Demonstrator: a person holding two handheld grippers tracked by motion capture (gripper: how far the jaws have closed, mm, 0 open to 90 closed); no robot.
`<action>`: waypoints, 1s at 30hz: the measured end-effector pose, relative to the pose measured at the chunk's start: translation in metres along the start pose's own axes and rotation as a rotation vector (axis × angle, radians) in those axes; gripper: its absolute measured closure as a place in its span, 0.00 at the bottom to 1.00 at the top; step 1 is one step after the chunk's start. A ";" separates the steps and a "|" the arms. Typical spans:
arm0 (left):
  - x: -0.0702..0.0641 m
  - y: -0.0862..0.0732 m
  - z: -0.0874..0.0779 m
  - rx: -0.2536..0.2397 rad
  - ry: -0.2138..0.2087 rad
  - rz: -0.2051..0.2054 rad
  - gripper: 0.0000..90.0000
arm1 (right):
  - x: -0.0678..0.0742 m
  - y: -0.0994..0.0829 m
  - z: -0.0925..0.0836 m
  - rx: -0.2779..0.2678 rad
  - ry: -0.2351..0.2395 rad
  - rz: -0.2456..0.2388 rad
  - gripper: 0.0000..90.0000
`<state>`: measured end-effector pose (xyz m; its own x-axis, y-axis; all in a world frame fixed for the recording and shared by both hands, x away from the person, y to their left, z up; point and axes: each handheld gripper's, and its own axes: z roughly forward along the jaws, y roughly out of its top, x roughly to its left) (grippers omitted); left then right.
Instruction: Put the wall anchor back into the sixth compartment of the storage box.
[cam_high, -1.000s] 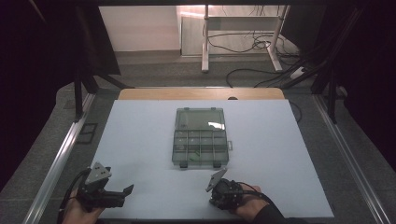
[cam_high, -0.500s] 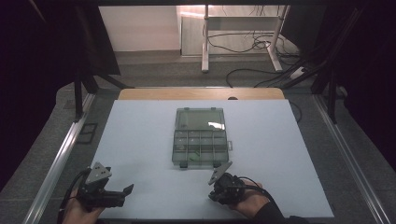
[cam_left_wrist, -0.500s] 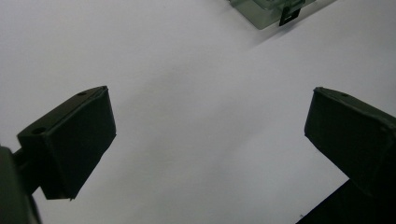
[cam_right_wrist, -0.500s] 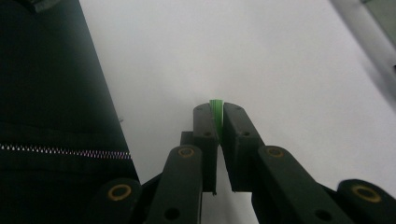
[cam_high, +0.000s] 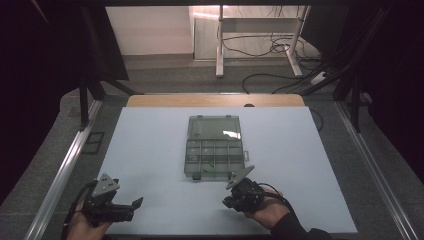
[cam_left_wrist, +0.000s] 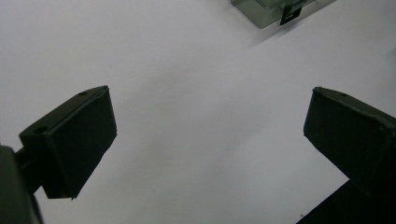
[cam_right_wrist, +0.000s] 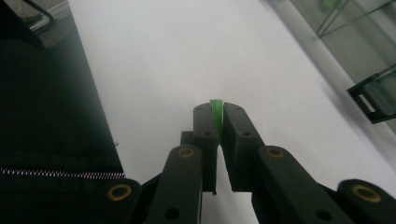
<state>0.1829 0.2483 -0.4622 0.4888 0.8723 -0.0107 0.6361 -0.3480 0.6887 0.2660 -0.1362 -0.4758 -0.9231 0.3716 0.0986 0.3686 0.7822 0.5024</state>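
Note:
A clear plastic compartment box (cam_high: 214, 147) lies with its lid open in the middle of the white table (cam_high: 150, 150); small green bits show in one cell. My right gripper (cam_high: 227, 202) hovers just before the box's near right corner, and its jaws are shut on a thin green piece (cam_right_wrist: 216, 104) that pokes out between the tips (cam_right_wrist: 217, 120). The box (cam_right_wrist: 369, 51) and its black latch (cam_right_wrist: 373, 100) lie to the right in that view. My left gripper (cam_high: 132, 209) rests at the table's front left, open, with bare table between its pads (cam_left_wrist: 208, 126). A box corner (cam_left_wrist: 266, 11) shows far ahead of it.
Metal rails (cam_high: 60, 175) run along both sides of the table. A wooden strip (cam_high: 215, 100) marks the far edge. Beyond it stand white desk legs (cam_high: 219, 45) and cables (cam_high: 260, 50) on the floor. A dark sleeve (cam_right_wrist: 42, 107) fills the left of the right gripper view.
The right gripper has lifted a little and drifted away from the front edge toward the box, still shut on the green piece. The left gripper has stayed put.

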 end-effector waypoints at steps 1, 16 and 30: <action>0.000 0.000 0.000 0.000 0.000 0.000 0.03 | -0.001 0.000 0.000 -0.002 -0.001 0.001 0.93; 0.000 0.000 0.000 0.004 -0.002 0.002 0.04 | -0.015 0.007 -0.010 -0.068 -0.001 0.061 0.93; 0.002 0.000 0.000 0.002 -0.010 -0.005 0.04 | -0.030 0.019 -0.015 -0.130 -0.018 0.106 0.93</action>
<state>0.1833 0.2498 -0.4623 0.4916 0.8705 -0.0215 0.6397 -0.3443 0.6872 0.2992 -0.1400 -0.4558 -0.8771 0.4588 0.1421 0.4455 0.6669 0.5973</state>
